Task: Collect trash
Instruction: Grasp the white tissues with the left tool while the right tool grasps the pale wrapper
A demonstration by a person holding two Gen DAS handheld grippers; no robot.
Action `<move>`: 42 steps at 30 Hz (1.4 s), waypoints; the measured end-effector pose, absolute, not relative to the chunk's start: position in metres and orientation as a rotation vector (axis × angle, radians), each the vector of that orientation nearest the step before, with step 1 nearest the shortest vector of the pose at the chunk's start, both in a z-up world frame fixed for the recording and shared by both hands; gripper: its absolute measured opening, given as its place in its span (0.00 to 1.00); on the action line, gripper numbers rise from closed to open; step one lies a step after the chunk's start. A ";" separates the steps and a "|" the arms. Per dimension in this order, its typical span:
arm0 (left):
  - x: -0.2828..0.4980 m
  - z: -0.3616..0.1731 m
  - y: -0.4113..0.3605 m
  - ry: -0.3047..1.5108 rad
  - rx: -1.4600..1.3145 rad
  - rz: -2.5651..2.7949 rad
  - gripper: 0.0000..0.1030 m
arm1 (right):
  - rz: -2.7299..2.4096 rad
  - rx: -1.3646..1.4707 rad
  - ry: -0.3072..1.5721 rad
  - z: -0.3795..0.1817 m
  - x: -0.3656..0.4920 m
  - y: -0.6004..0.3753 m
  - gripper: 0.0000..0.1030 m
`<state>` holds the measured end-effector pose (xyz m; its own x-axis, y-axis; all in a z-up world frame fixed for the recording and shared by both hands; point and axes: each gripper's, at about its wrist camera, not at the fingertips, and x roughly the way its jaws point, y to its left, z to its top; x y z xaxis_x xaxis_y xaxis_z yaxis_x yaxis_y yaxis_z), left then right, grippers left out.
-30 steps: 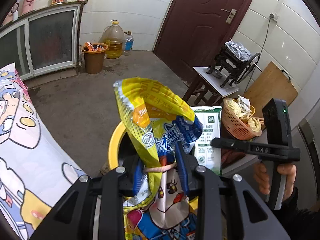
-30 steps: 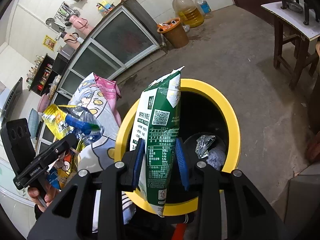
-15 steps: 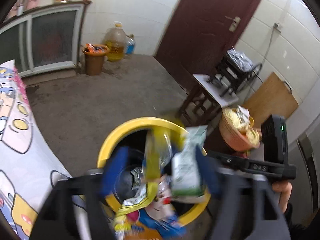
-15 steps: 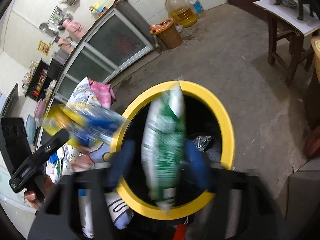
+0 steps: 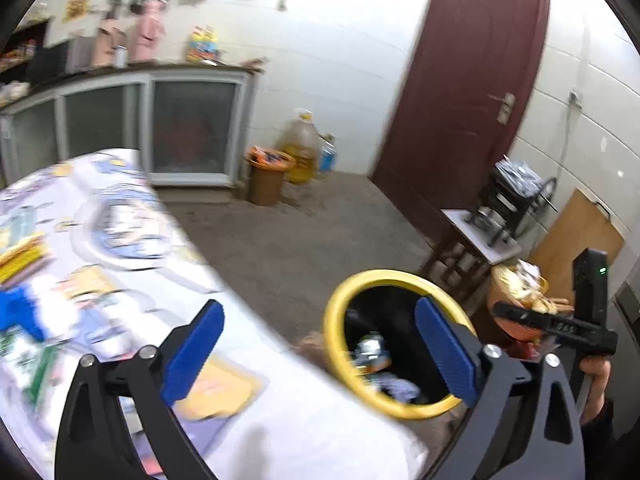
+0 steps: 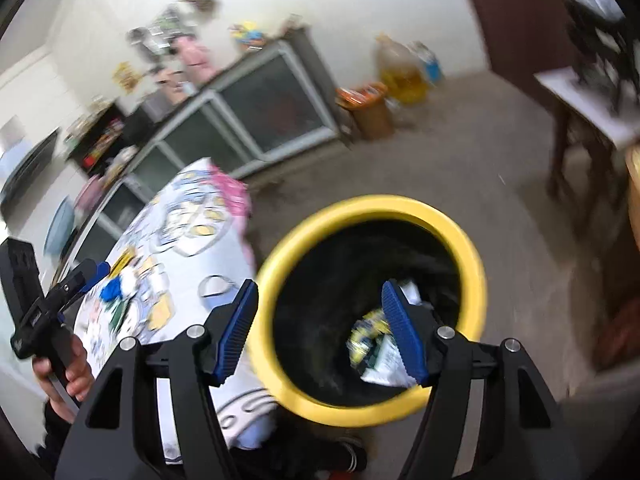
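Trash here means empty snack wrappers (image 6: 374,346), light, thin and crinkly; they look slippery and likely to fold or slide, so the safest hold is a pinch across a flat edge or a bunched corner rather than the puffy middle. A yellow and a white-green one lie at the bottom of the yellow-rimmed bin (image 6: 280,248), directly below the right gripper (image 6: 320,330), whose blue pads stand wide apart with nothing between them. The left gripper (image 5: 316,354) is likewise spread and empty, hanging over the edge of the cartoon-print tablecloth (image 5: 120,216) with the bin just to its right. More wrappers, blurred, seem to lie on the cloth at far left (image 5: 20,252), well apart from both grippers, a likely next pick.
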<state>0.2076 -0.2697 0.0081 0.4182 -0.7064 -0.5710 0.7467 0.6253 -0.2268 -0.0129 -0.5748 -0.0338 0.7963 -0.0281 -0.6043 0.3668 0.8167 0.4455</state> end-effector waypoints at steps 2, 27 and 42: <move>0.208 0.014 -0.233 0.649 0.072 -0.850 0.92 | -0.164 0.514 0.594 -0.024 -0.001 -0.550 0.61; 0.245 -0.033 0.086 0.645 0.150 -0.101 0.92 | 0.455 -0.191 0.618 -0.042 0.145 -0.211 0.82; 0.316 -0.062 0.089 0.790 -0.020 -0.169 0.92 | 0.474 -0.287 0.734 -0.070 0.190 -0.187 0.79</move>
<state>0.3163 0.0889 -0.0623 0.6913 -0.1584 -0.7050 0.1433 0.9863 -0.0812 0.1900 -0.1870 -0.0698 0.6447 0.3118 -0.6980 -0.5080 0.8570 -0.0863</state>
